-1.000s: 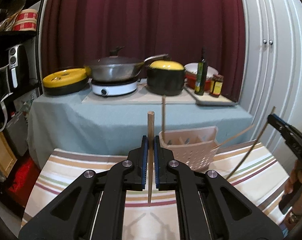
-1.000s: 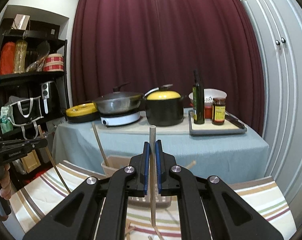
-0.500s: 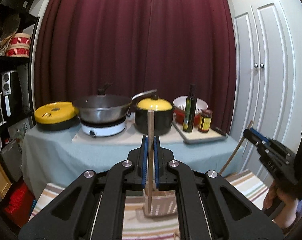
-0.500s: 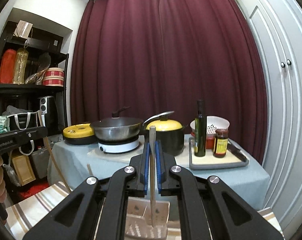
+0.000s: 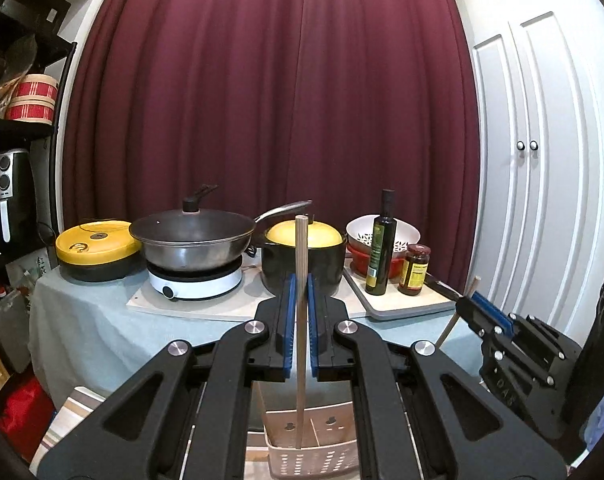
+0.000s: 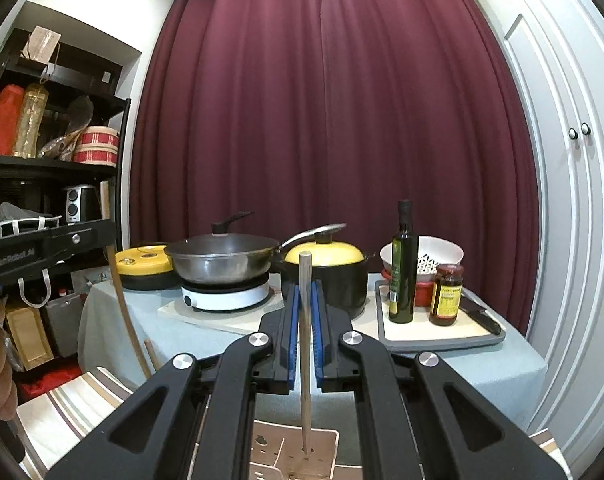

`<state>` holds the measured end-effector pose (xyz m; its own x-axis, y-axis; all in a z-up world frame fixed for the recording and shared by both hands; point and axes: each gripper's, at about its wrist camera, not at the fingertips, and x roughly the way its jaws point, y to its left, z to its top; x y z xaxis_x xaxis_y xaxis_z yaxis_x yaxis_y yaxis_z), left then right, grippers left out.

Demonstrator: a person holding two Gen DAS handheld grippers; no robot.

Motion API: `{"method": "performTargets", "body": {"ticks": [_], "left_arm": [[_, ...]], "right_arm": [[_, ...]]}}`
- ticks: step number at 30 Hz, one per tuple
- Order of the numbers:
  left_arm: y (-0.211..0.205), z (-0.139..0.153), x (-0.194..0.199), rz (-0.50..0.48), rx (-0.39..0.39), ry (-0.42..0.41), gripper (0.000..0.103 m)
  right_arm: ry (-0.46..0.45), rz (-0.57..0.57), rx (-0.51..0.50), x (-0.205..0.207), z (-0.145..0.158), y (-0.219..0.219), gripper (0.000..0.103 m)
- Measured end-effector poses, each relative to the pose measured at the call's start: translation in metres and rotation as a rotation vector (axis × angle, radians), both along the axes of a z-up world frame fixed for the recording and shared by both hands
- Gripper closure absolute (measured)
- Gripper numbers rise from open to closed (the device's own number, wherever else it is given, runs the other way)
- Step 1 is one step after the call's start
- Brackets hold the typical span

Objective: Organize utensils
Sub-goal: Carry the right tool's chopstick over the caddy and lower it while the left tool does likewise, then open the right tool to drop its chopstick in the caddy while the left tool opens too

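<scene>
The left hand-held gripper [image 5: 298, 322] is clamped on an upright wooden chopstick [image 5: 300, 264], its lower tip hanging over the slotted utensil basket [image 5: 309, 454] below. The right hand-held gripper [image 6: 305, 338] likewise pinches a second chopstick [image 6: 304, 304], tip inside the basket's (pale, perforated) compartment. Neither stick is released yet, so both placements remain undone.

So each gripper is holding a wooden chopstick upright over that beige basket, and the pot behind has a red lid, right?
Nearly. The pot's lid is yellow, not red, as the right wrist view shows. The rest holds: each gripper holds a wooden chopstick upright over the beige basket.
</scene>
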<state>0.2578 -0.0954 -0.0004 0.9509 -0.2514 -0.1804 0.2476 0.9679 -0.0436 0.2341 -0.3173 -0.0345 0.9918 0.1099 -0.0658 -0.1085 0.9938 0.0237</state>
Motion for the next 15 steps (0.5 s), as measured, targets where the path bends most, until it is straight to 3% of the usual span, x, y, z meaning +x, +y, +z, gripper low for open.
{"method": "performTargets", "body": {"ticks": [15], "left_arm": [[-0.001, -0.061, 0.039, 0.058, 0.022, 0.079, 0.097]], "right_arm": [[0.115, 0.004, 0.004, 0.025, -0.049, 0.0, 0.096]]}}
